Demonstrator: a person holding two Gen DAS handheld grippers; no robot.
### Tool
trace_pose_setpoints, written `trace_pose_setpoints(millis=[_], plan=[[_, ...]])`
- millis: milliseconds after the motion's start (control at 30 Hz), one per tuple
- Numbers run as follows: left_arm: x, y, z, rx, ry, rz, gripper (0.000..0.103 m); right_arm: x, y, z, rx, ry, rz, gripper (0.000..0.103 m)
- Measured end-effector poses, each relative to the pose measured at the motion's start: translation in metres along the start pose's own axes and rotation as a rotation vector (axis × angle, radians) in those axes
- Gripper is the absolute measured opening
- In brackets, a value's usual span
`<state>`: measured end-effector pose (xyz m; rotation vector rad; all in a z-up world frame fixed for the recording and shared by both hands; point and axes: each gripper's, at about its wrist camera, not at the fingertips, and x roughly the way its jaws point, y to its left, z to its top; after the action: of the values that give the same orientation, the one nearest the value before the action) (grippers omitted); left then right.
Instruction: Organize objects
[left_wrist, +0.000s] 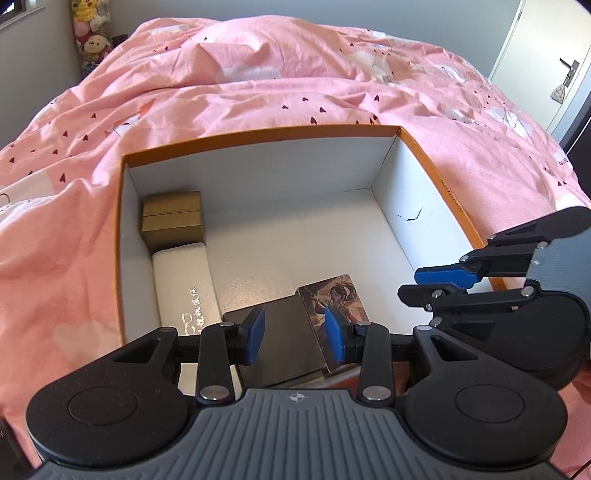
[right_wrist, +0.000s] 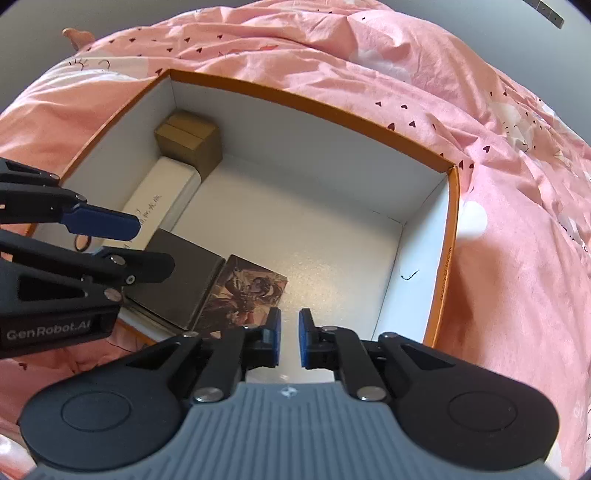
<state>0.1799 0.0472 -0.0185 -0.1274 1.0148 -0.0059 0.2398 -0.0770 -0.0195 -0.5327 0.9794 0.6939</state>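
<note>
Orange-rimmed cardboard box (left_wrist: 436, 177) on pink quilt (left_wrist: 258, 92); left gripper (left_wrist: 295, 334) spread empty, right gripper (right_wrist: 290, 341) slightly parted, empty.

Orange-rimmed white box (left_wrist: 424, 177), pink heart-print quilt (left_wrist: 258, 85)

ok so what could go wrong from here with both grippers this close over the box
The left hand-held gripper hangs open above the black box and could nudge the picture card lying against it. The right hand-held gripper is close beside it, so the two might bump.
</note>
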Motion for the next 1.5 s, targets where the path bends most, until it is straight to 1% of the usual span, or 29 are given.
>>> trace_pose_setpoints(millis=[67,167,200,333,467,600,767,1000,1167,1267,1367,1400,1467,1500], plan=[[-0.009,-0.001,-0.005,0.001,-0.012,-0.004,0.042,-0.011,0.006,-0.006,0.021,-0.029,0.012,0.026],[-0.023,-0.001,-0.012,-0.002,-0.023,-0.032,0.042,-0.020,0.018,-0.014,0.055,-0.068,0.033,0.031],[-0.026,0.000,-0.014,-0.003,-0.024,-0.041,0.042,-0.029,0.025,-0.020,0.069,-0.082,0.038,0.032],[-0.037,0.003,-0.024,-0.022,-0.027,-0.078,0.042,-0.047,0.031,-0.035,0.113,-0.120,0.060,0.034],[-0.043,0.012,-0.039,-0.066,-0.013,-0.133,0.042,-0.050,0.041,-0.048,0.151,-0.127,0.082,0.034],[-0.042,0.023,-0.054,-0.113,0.008,-0.152,0.042,-0.048,0.051,-0.067,0.189,-0.108,0.095,0.034],[-0.031,0.033,-0.076,-0.174,0.061,-0.189,0.042,-0.040,0.062,-0.088,0.226,-0.068,0.135,0.033],[-0.010,0.034,-0.098,-0.187,0.139,-0.199,0.042,-0.024,0.081,-0.108,0.218,-0.010,0.140,0.033],[-0.004,0.042,-0.110,-0.206,0.180,-0.194,0.042,-0.012,0.089,-0.113,0.201,0.027,0.147,0.033],[-0.001,0.047,-0.113,-0.218,0.194,-0.198,0.043,-0.008,0.093,-0.113,0.177,0.035,0.130,0.034],[0.002,0.048,-0.114,-0.216,0.201,-0.201,0.045,-0.004,0.097,-0.110,0.150,0.057,0.110,0.034],[0.003,0.049,-0.115,-0.219,0.205,-0.203,0.047,-0.003,0.097,-0.110,0.141,0.060,0.109,0.035],[0.005,0.049,-0.115,-0.223,0.212,-0.206,0.047,-0.001,0.099,-0.109,0.122,0.065,0.112,0.041],[0.006,0.049,-0.116,-0.225,0.213,-0.207,0.047,0.000,0.100,-0.108,0.107,0.068,0.114,0.042]])
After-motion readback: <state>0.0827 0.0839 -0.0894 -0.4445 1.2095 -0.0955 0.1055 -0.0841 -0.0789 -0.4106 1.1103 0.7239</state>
